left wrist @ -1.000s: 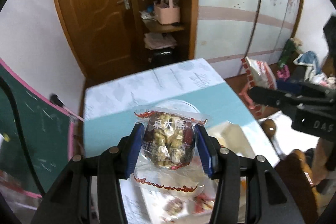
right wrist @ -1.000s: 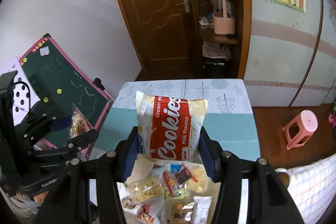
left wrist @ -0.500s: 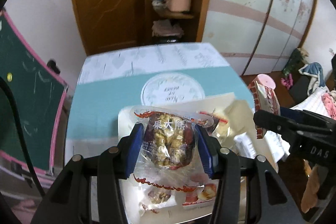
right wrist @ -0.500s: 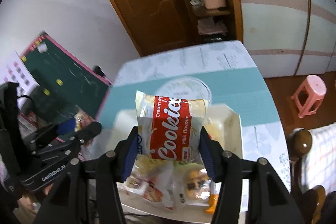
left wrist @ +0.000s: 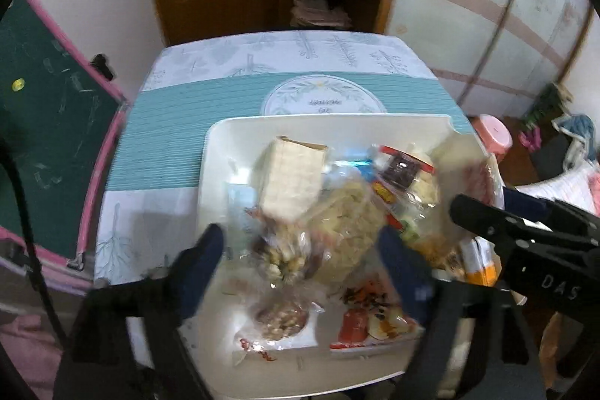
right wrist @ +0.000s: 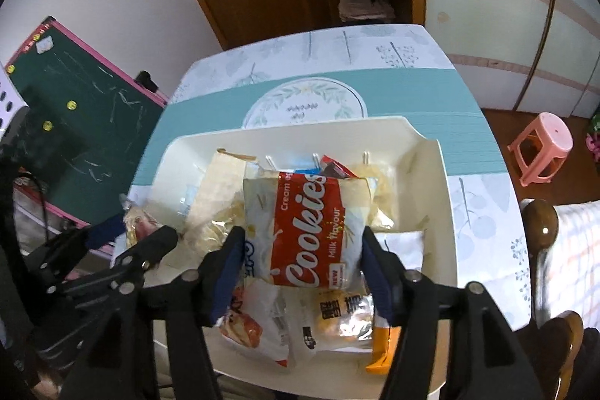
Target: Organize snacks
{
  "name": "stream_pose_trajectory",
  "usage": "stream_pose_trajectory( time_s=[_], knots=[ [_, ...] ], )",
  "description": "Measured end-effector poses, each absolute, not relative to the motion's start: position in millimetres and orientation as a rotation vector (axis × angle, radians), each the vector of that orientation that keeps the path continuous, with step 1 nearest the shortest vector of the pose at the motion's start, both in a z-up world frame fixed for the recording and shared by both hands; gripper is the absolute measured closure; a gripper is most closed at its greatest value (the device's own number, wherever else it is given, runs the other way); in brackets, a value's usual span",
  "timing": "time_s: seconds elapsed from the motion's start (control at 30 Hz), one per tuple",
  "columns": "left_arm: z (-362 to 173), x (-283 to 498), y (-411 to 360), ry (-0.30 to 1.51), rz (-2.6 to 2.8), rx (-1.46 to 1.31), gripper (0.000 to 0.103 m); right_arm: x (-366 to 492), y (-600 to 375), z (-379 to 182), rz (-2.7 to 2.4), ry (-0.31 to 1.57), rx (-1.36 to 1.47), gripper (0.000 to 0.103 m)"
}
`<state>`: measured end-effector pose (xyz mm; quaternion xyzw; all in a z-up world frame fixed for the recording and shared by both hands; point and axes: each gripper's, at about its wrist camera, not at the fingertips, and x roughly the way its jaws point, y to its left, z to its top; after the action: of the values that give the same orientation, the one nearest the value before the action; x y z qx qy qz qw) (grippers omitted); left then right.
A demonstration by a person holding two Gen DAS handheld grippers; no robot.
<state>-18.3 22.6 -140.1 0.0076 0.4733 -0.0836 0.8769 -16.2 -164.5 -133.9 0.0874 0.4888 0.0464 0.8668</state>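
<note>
A white tray on the table holds several snack packets. My left gripper hangs low over the tray's near left part. Its jaws are opening wide, and the clear nut packet sits blurred and loose between them on the pile. My right gripper is low over the tray's middle, and its jaws are opening. The red-and-white cookies bag still stands upright between the pads and touches both. The right gripper shows at the right edge of the left wrist view. The left gripper appears at the left of the right wrist view.
The tray lies on a teal mat over a pale tablecloth. A green chalkboard leans at the table's left. At the right are a pink stool and a wooden chair knob. A door and shelves stand behind the table.
Both grippers came down from above the table to just over the tray. The left jaws spread wide and let go of the nut packet. The right jaws widened slightly around the cookies bag.
</note>
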Motion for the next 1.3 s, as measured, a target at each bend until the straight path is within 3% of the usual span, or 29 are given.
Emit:
stream_pose_trajectory(
  time_s=[0.13,0.57,1.3],
  knots=[
    [-144.3,-17.0,31.2,0.992,-0.16,-0.027,0.007,-20.0,-164.6,-139.2,0.043,0.984,0.167,0.024],
    [-158.8,-17.5,43.5,1.038,-0.099,-0.057,0.007,-28.6,-156.8,-148.3,0.04,0.97,0.145,0.024],
    [-52.6,-3.3,35.8,0.864,-0.08,-0.004,0.007,-8.7,-163.1,-61.3,0.033,0.867,0.165,0.024]
  ],
)
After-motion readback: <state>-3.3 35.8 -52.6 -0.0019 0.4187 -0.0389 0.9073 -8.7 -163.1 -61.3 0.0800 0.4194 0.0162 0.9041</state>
